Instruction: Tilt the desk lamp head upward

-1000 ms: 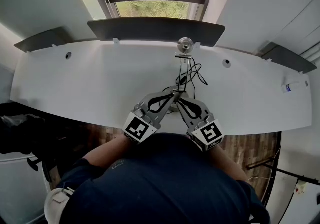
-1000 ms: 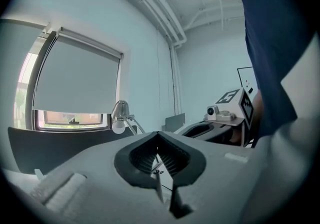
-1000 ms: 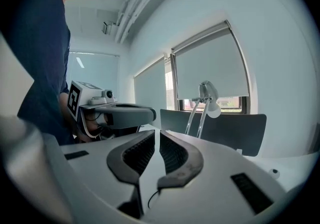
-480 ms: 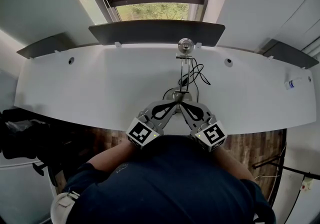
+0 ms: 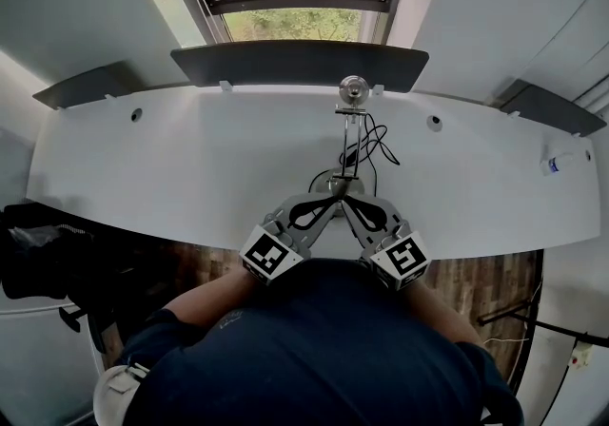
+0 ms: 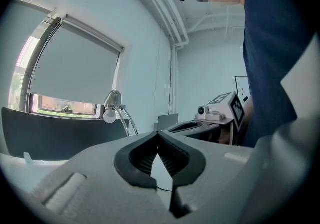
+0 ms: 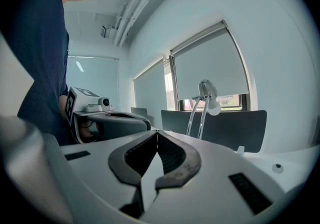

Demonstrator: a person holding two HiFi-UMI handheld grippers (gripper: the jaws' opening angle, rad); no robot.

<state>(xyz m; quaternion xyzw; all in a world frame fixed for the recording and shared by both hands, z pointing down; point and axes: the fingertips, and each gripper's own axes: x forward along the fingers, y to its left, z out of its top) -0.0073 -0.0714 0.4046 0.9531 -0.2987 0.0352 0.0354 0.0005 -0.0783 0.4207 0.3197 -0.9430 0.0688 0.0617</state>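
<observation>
A chrome desk lamp stands mid-desk, its head (image 5: 354, 87) at the far end of two thin arms that rise from a round base (image 5: 335, 184). Its head (image 6: 112, 100) and white bulb appear up and to the left in the left gripper view. The right gripper view has the lamp head (image 7: 206, 89) up and to the right. My left gripper (image 5: 327, 198) and right gripper (image 5: 344, 198) sit side by side just short of the base, tips almost meeting. Both are shut with nothing between the pads, and neither touches the lamp.
The white desk (image 5: 190, 167) curves from side to side, with a dark screen panel (image 5: 295, 58) along its back under a window. A black cable (image 5: 376, 144) loops to the right of the lamp arms. A small bottle (image 5: 554, 165) lies at the far right.
The right gripper's jaws look narrower than a second ago. Both grippers stay by the lamp base, and the picture has shifted slightly.
</observation>
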